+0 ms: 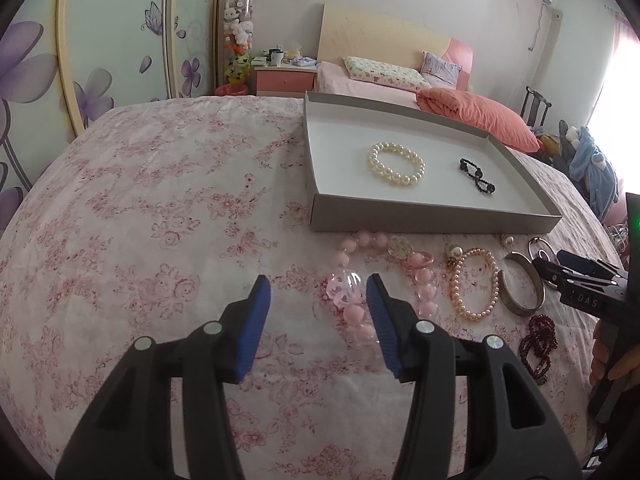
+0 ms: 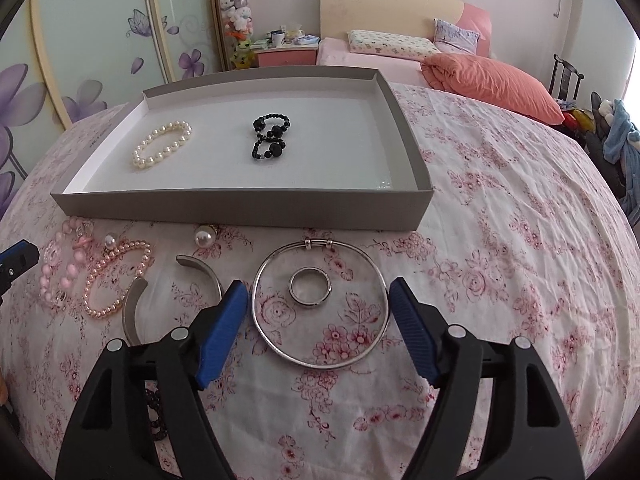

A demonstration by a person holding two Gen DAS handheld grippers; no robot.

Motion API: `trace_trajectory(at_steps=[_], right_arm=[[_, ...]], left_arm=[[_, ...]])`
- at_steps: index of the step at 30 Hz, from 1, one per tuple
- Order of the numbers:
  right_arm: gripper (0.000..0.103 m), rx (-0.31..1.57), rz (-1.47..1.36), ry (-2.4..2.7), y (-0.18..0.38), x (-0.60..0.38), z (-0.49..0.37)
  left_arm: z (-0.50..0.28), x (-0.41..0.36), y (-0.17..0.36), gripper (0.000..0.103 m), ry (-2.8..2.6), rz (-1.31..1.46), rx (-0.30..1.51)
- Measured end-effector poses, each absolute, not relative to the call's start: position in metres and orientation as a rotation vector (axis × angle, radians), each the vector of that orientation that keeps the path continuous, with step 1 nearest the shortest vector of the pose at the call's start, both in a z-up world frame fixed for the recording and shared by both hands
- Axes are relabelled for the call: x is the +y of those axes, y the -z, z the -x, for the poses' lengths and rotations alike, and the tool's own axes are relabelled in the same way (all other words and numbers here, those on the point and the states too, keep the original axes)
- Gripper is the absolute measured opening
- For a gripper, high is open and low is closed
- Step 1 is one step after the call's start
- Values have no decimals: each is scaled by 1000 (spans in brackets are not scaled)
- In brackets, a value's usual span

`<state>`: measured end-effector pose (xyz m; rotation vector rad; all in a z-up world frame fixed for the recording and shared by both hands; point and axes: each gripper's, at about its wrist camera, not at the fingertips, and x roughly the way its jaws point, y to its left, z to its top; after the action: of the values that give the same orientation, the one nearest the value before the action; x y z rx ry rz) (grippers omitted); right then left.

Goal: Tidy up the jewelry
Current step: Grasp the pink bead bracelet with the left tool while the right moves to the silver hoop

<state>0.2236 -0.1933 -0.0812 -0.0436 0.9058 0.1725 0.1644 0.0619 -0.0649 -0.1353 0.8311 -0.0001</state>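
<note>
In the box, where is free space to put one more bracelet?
Free: the box's right half, between the black beads and the right wall. The near left corner is bare too. The pearl bracelet takes the left side.

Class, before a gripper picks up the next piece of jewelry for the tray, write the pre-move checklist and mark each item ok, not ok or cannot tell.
1. Right gripper open: ok.
2. Left gripper open: ok.
3. Right gripper's fingers straddle the silver ring inside the silver hoop: ok.
4. Tray has bare floor beside the white pearl bracelet and black bead bracelet: ok.
5. Fingers low enough to grip: cannot tell.
</note>
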Motion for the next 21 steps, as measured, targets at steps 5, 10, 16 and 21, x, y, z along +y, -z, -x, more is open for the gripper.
trace_trajectory(at_steps=[5, 10, 16, 21], right_arm=[[71, 905, 48, -171, 80, -195, -219], [71, 906, 45, -172, 80, -196, -216], [71, 906, 45, -172, 80, -196, -216], [71, 906, 44, -172, 80, -196, -216]], left_arm=[[-167, 59, 67, 52, 2, 128, 845], [-172, 56, 72, 52, 0, 105, 869], [-178, 49, 78, 52, -5, 63, 897], [-184, 41, 80, 52, -16, 18, 906]])
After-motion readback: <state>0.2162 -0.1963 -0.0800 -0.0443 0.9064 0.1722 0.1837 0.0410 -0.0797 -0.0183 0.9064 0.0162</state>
